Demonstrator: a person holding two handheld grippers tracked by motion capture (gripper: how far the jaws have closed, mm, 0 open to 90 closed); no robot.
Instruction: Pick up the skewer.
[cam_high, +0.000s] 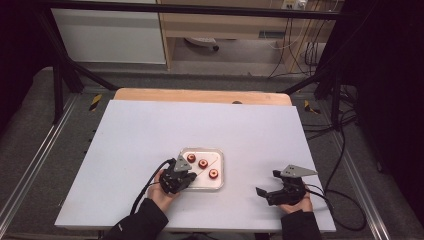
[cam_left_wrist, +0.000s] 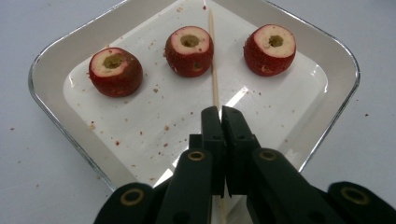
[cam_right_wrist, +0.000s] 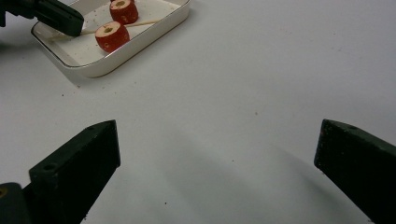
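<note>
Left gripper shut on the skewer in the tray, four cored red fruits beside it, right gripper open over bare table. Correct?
Not four: the left gripper view shows three cored red fruits in the tray. The left gripper is shut on the skewer; the right gripper is open.

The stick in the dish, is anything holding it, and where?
Yes, the left tongs pinch the thin wooden stick near its near end; the right tongs hold nothing.

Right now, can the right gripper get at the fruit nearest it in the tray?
Probably yes: the right gripper stands open, with bare table up to the tray, and that fruit lies uncovered near the rim.
</note>
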